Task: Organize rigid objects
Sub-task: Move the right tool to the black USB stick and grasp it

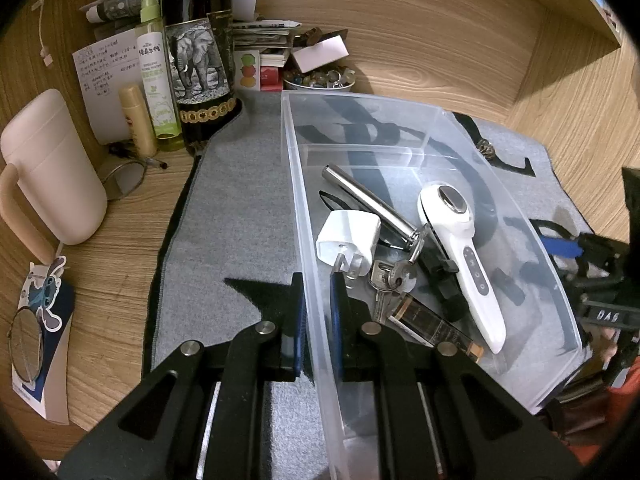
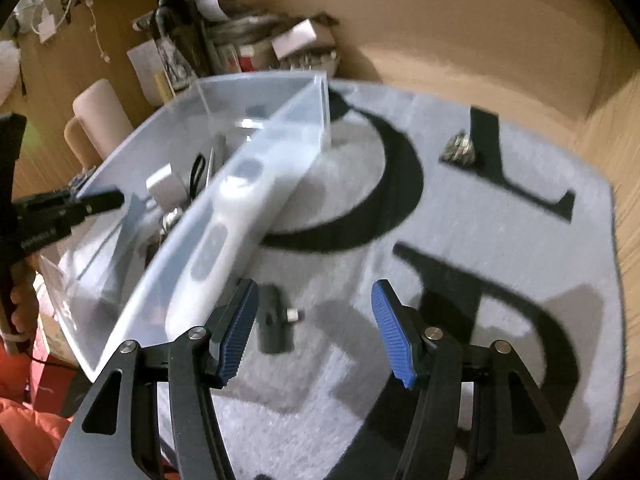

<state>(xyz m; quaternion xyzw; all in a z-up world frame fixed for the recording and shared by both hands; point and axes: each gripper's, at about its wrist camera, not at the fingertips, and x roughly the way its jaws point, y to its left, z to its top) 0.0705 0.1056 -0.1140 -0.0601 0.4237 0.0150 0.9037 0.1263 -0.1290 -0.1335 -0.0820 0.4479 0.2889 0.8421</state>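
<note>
A clear plastic bin (image 1: 472,136) stands on a grey mat (image 1: 240,184). It holds a white handheld device (image 1: 472,256), a metal razor (image 1: 372,200), a white plug (image 1: 348,236), keys (image 1: 390,280) and a small dark bottle (image 1: 432,328). My left gripper (image 1: 318,292) is shut on the bin's left wall, one finger on each side. My right gripper (image 2: 314,332) is open and empty over the mat, just right of the bin (image 2: 280,120). A small black cylindrical object (image 2: 276,320) lies on the mat between its fingers. A metal ring-like trinket (image 2: 460,148) lies further back.
A dark elephant-label bottle (image 1: 200,60), a green spray bottle (image 1: 156,68), a cream tube (image 1: 138,120), a pink mug (image 1: 52,168), papers and a bowl of beads (image 1: 320,80) crowd the back left of the wooden desk. A round mirror (image 1: 26,344) lies at the left.
</note>
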